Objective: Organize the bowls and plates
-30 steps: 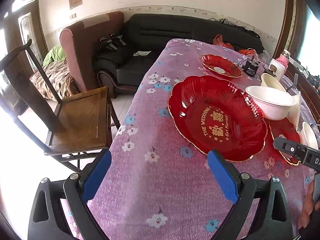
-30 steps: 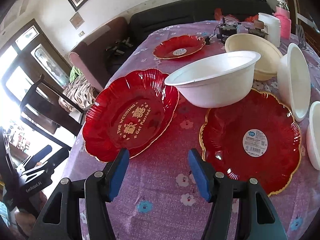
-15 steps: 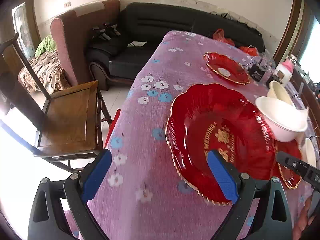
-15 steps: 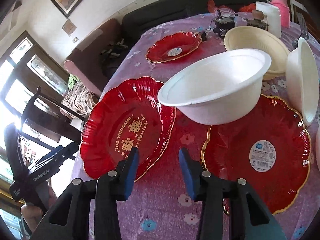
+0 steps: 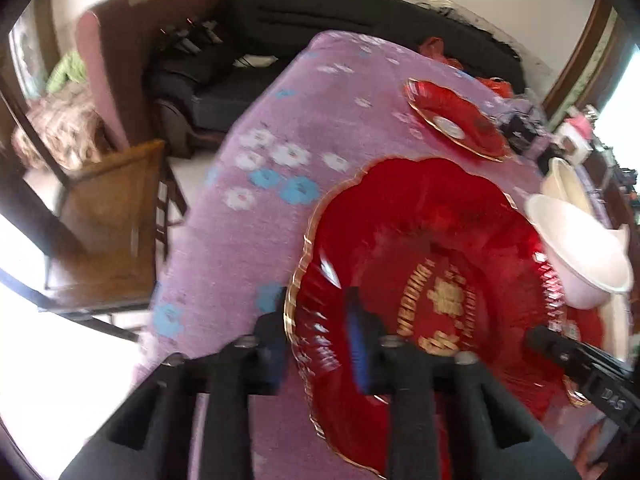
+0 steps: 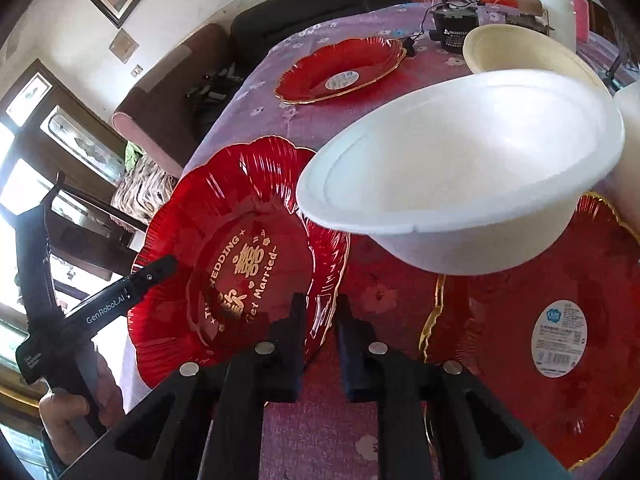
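A big red plate point(image 5: 440, 260) with gold "The Wedding" lettering lies on the purple flowered tablecloth. My left gripper point(image 5: 316, 320) straddles its left rim and its jaws are closing, with the gold edge between the pads. In the right wrist view the same plate point(image 6: 240, 220) has its right rim pinched in my right gripper point(image 6: 320, 316), which is shut on it. The left gripper point(image 6: 152, 272) shows there at the plate's far side. A white foam bowl point(image 6: 460, 168) stands just right of the plate, close above my right gripper.
A second red plate point(image 6: 520, 320) with a sticker lies at the right. A third red plate point(image 6: 340, 68) and a cream bowl point(image 6: 520, 48) sit farther back, near a black device point(image 6: 456, 28). A wooden chair point(image 5: 108, 216) stands off the table's left edge.
Both grippers came down onto the wedding plate from opposite sides. Their jaws went from wide apart to narrow around its rim.
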`<act>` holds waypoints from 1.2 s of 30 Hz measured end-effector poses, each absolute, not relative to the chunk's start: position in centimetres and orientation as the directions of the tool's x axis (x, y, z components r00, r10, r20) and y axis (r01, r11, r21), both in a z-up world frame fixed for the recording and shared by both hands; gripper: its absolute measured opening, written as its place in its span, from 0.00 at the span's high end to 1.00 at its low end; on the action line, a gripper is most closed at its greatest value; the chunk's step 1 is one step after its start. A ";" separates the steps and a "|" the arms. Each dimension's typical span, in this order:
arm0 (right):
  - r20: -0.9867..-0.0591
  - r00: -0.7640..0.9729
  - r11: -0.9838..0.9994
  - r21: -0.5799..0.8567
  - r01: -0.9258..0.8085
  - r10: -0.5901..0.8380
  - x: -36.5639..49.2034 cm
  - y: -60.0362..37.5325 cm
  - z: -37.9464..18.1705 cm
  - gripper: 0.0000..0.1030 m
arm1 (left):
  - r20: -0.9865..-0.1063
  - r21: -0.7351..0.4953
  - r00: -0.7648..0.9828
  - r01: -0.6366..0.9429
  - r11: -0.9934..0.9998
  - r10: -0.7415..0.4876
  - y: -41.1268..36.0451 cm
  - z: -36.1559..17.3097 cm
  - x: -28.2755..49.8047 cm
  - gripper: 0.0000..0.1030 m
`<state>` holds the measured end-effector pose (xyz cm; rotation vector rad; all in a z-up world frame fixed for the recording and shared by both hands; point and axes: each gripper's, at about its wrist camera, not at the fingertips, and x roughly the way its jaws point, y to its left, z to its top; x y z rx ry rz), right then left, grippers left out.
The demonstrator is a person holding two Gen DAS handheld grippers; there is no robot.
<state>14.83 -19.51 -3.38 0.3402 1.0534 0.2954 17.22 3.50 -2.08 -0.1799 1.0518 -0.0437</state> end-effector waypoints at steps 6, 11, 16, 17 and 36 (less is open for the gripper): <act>-0.787 0.459 0.903 0.419 -0.094 0.413 13.7 -19.6 -3.3 0.85 | -0.852 -0.159 0.512 -0.048 0.986 -0.113 3.3 -1.7 15.1 0.79; -0.774 0.457 0.894 0.430 -0.130 0.439 11.5 -19.8 -2.8 0.85 | -0.835 -0.149 0.541 -0.044 0.988 -0.102 3.0 -1.0 11.8 0.79; -0.761 0.451 0.881 0.444 -0.160 0.466 8.6 -20.3 -2.6 0.85 | -0.819 -0.160 0.565 -0.049 0.986 -0.105 2.7 -0.7 7.8 0.77; -0.758 0.453 0.880 0.446 -0.164 0.469 8.0 -20.5 -2.6 0.85 | -0.814 -0.159 0.571 -0.045 0.986 -0.105 2.4 -0.7 7.1 0.76; -0.741 0.472 0.873 0.459 -0.163 0.478 -0.2 -25.3 -3.0 0.85 | -0.778 -0.160 0.612 0.029 0.987 -0.144 -3.3 -1.5 -1.0 0.66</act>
